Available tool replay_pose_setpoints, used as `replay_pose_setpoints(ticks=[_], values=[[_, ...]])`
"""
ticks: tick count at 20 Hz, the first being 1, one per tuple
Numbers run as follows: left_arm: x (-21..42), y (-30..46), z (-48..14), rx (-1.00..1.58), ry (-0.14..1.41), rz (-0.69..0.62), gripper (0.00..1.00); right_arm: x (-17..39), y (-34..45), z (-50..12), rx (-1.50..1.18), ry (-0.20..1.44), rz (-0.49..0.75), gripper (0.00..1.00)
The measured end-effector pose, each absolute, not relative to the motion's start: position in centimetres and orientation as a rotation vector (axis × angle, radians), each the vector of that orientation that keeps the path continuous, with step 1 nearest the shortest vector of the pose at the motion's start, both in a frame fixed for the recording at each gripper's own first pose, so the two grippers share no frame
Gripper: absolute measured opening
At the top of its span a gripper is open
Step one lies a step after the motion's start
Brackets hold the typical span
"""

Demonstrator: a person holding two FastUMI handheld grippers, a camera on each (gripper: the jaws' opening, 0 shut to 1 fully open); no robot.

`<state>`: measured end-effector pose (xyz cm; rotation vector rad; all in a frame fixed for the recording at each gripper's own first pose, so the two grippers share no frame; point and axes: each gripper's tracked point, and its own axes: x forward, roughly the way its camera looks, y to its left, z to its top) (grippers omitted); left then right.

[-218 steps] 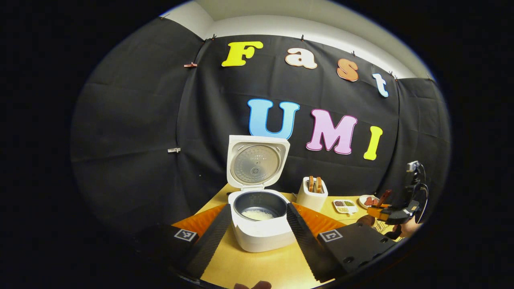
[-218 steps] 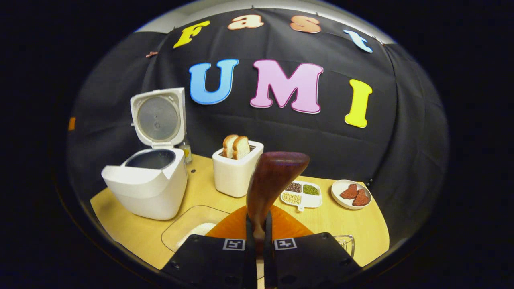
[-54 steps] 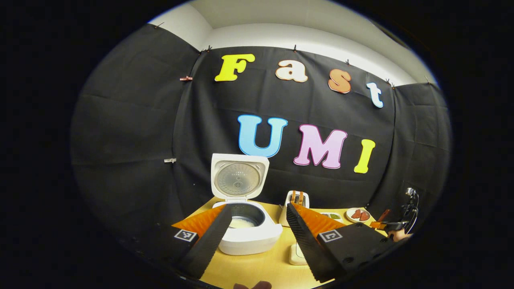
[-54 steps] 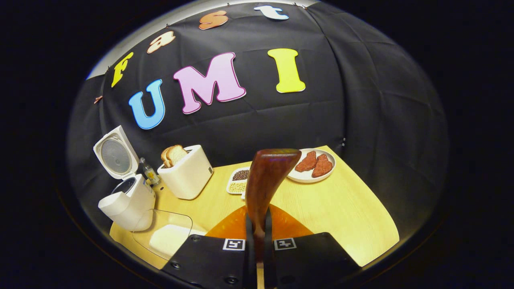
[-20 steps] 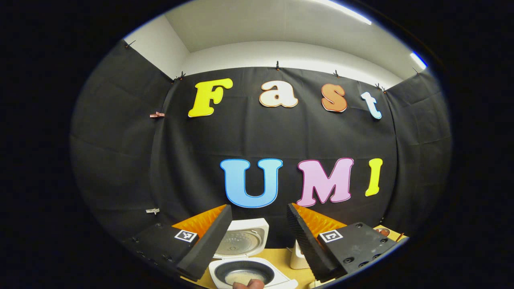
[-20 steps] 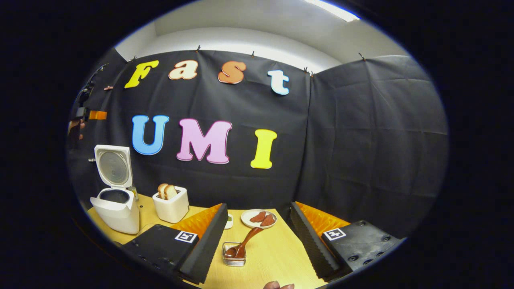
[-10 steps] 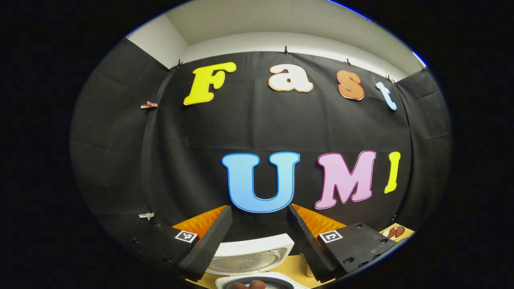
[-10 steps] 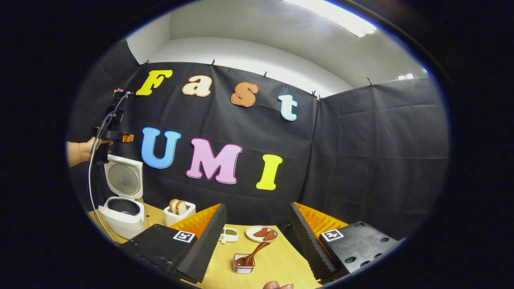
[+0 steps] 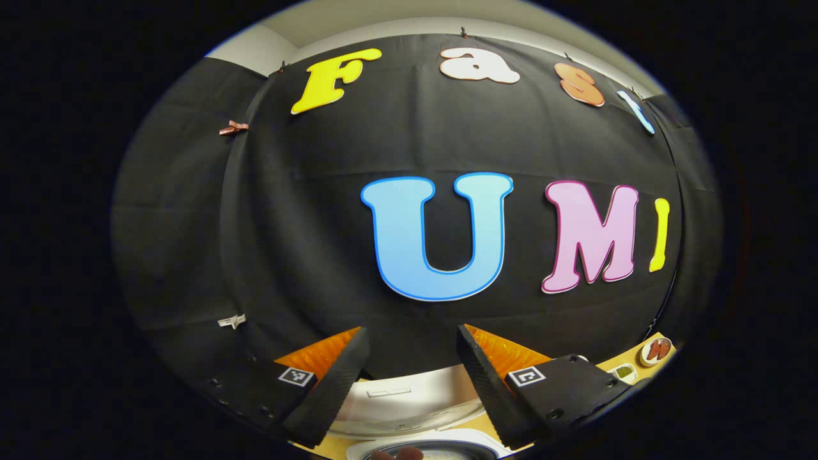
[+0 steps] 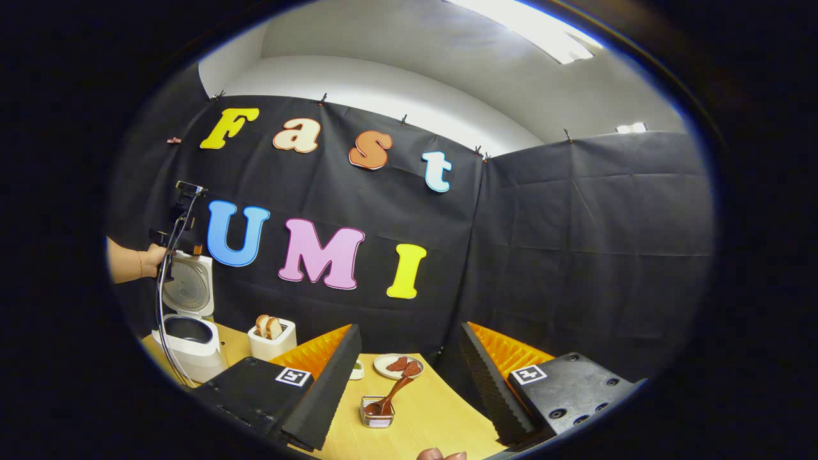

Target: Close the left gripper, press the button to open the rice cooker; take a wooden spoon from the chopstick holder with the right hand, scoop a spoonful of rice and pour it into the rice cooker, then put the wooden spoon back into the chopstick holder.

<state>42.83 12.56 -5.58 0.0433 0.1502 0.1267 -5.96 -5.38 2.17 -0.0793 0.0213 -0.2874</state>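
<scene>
The white rice cooker (image 10: pixel 185 348) stands open at the table's far left, lid (image 10: pixel 184 285) upright. In the left gripper view the lid's top edge (image 9: pixel 409 399) lies just below and between the spread fingers of my left gripper (image 9: pixel 412 332), with the pot rim (image 9: pixel 425 449) beneath; nothing is held. In the right gripper view a hand (image 10: pixel 137 262) holds that left gripper (image 10: pixel 176 239) by the top of the lid. The wooden spoon (image 10: pixel 390 396) leans in the small chopstick holder (image 10: pixel 377 414). My right gripper (image 10: pixel 409 329) hangs open and empty, above and behind the holder.
A white toaster (image 10: pixel 271 338) with bread stands right of the cooker. A plate of red slices (image 10: pixel 397 365) and a small sectioned dish (image 10: pixel 356 369) sit behind the holder on the wooden table (image 10: pixel 441 409). The plate (image 9: pixel 657 350) also appears at the far right. Black cloth walls surround the table.
My left gripper has moved forward and down toward the top of the open lid. The right gripper, which let go of the spoon into the holder earlier, has barely shifted.
</scene>
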Motion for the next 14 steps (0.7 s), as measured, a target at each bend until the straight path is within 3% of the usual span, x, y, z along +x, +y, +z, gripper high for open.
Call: replay_pose_setpoints(ticks=[6,14], values=[[39.7,11.5,-6.8,-0.005,0.190,0.144,0.99,-5.4,-4.4,2.8,-0.095,0.015,-0.263,0.97],[29.4,6.9,-11.7,-0.098,0.285,0.180,0.98,-4.1,-3.7,2.2,-0.071,0.029,-0.162,0.97]])
